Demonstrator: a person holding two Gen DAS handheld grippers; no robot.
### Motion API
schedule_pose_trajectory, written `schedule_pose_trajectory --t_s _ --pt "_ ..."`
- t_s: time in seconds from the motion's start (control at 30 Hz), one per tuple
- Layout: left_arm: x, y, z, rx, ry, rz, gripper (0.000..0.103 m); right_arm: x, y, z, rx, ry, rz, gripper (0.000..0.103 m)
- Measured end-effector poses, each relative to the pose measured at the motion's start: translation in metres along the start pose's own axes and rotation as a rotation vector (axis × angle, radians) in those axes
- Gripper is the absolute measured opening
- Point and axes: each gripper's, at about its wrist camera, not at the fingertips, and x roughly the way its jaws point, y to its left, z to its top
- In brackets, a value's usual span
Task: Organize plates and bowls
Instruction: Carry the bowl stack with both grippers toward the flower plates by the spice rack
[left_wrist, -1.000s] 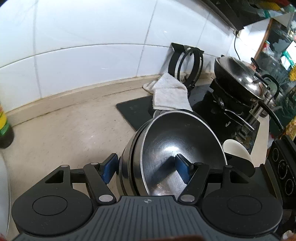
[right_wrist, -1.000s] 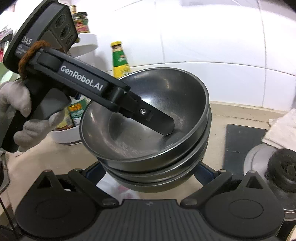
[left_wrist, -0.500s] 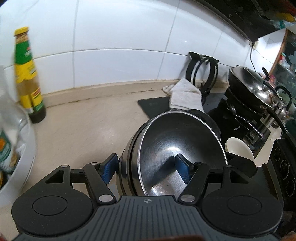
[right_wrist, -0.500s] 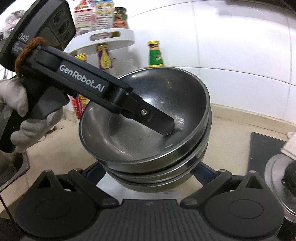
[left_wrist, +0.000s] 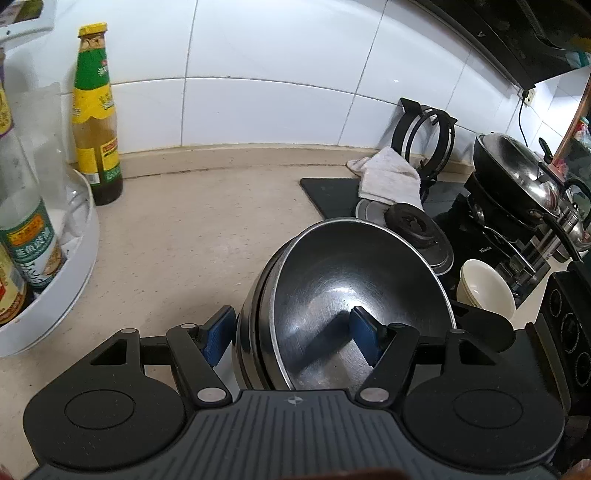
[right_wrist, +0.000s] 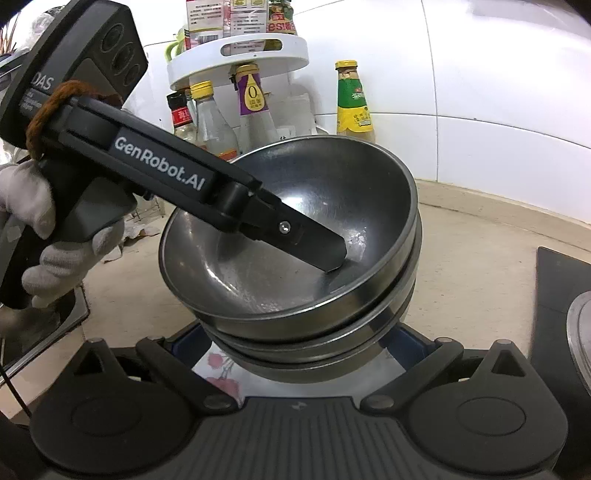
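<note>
1. the whole view has swung across the kitchen: the beige countertop (left_wrist: 177, 258) now runs out to a white turntable rack of bottles (left_wrist: 79, 258) and a green-labelled sauce bottle (left_wrist: 94, 122), neither of which showed a second ago, while the wok (left_wrist: 517, 173) on the black stove has slid to the edge. i read that as the carry heading away from the stove, toward a place to put things down.
2. the stack of steel bowls (left_wrist: 354, 295) rides above the counter, tilted, sitting in the grip just as it did before.
3. the left gripper (left_wrist: 291, 330) is clamped across the stack's wall, one blue pad inside the top bowl and one outside.
4. the gloved hand (right_wrist: 44, 236) angles it downward into the bowl.
5. the right gripper (right_wrist: 295, 343) sits low under the stack; a flowered plate (right_wrist: 221, 373) shows between its arms, but i cannot tell whether it is clenched.
</note>
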Motion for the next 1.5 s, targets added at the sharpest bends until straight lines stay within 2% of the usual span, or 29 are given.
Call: schedule_pose_trajectory --t_s 0.57,1.13,1.5 --pt "-0.016 0.002 -0.016 -0.009 0.002 0.019 0.074 -0.008 0.007 -0.001 0.0 0.005 0.019 0.099" --pt "-0.019 -0.021 -0.029 -0.141 -0.039 0.093 0.074 -0.029 -0.006 -0.004 -0.027 0.014 0.107 0.099" --pt "-0.025 -0.031 -0.023 -0.173 -0.077 0.148 0.074 -0.034 -0.014 0.005 -0.037 0.007 0.145 0.099"
